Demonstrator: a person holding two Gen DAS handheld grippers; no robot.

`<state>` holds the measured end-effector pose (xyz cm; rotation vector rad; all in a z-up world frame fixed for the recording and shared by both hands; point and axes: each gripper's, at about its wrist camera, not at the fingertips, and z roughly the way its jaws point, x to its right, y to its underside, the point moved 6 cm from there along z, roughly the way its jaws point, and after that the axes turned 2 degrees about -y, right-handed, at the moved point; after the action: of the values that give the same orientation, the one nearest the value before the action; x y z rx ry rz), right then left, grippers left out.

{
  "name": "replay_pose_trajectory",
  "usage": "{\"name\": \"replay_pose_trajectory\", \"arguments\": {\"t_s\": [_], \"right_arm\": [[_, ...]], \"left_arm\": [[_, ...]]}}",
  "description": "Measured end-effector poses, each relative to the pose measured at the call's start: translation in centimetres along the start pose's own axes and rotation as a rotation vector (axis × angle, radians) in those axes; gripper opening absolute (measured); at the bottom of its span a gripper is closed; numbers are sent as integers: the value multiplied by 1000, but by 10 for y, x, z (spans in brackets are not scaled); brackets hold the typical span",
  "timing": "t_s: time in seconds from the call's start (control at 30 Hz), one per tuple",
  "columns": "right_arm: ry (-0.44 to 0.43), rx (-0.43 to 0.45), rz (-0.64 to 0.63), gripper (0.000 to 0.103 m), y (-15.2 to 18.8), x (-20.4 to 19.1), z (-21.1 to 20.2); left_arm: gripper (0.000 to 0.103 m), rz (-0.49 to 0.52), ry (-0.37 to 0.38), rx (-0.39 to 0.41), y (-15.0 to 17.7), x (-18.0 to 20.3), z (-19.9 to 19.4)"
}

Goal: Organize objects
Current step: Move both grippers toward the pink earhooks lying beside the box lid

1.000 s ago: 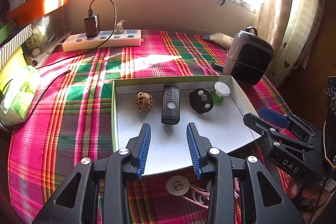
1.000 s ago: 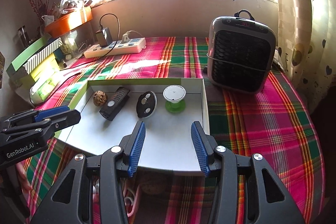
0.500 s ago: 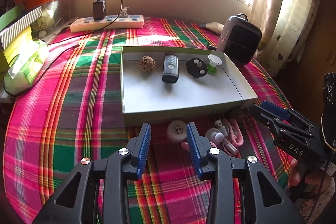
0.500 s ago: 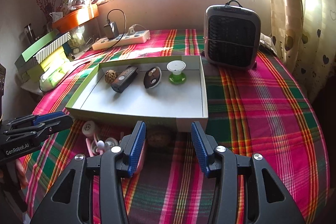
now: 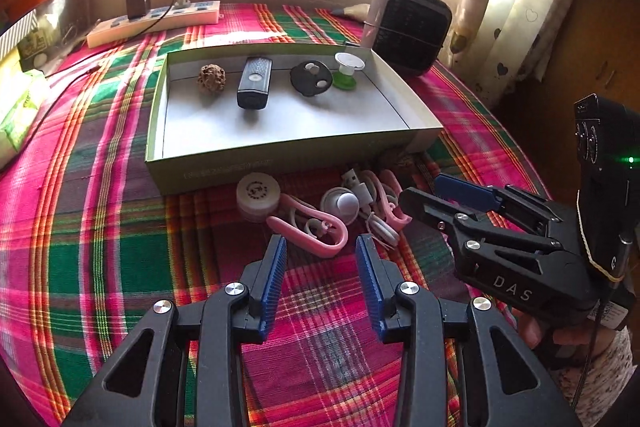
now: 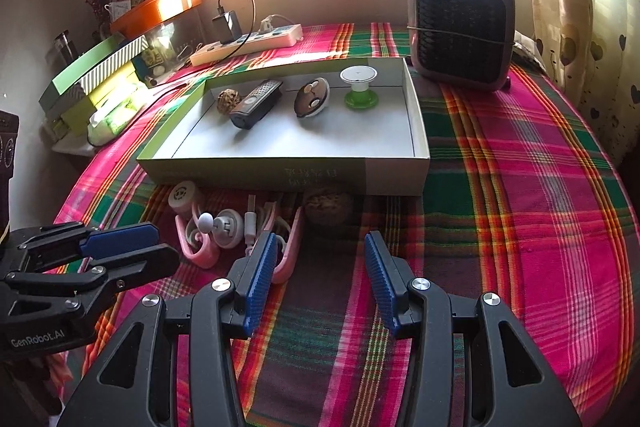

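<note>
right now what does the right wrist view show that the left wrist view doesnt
Only the right wrist view: a brown walnut on the cloth against the box's near wall, and stacked green boxes on the left.

Only the left wrist view: the hand and sleeve behind the right gripper.

Both: the open box holding a walnut, a black remote, a round fob and a green spool; the pink cable clutter in front of it; the power strip; the heater. Both grippers' jaws stand apart, with nothing between them.
</note>
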<state>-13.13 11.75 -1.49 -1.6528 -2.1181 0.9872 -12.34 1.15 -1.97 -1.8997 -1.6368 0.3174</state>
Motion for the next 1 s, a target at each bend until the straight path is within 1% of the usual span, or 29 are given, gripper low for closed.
{"name": "replay_pose_trajectory", "arguments": {"t_s": [0.1, 0.17, 0.27, 0.37, 0.53, 0.63, 0.73, 0.83, 0.93, 1.0], "right_arm": [[-11, -12, -15, 47, 1, -4, 3], [-18, -18, -19, 56, 1, -6, 5], [-20, -24, -24, 56, 0, -6, 6], [-1, -22, -31, 56, 1, -4, 5], [4, -25, -24, 56, 3, 3, 1], [36, -21, -29, 57, 4, 8, -3], [69, -20, -22, 57, 4, 14, -7], [37, -8, -10, 57, 3, 12, -9], [-3, 2, -24, 57, 3, 4, -11], [-22, -4, -45, 57, 4, -2, -9]], "left_arm": [[35, 14, -4, -6, 0, 3, 2], [35, 24, -10, -25, 3, 4, 7], [35, 23, -37, -43, 6, -1, 12], [35, 3, -55, -54, 7, -11, 13], [35, -22, -77, -33, 4, -23, 8], [35, -37, -92, -23, 5, -31, 4], [35, -55, -76, -22, 6, -33, 1], [35, -45, -42, -19, 4, -23, -1], [35, -11, -15, -18, 3, -8, -1], [35, 0, -15, -24, 4, -2, 2]]}}
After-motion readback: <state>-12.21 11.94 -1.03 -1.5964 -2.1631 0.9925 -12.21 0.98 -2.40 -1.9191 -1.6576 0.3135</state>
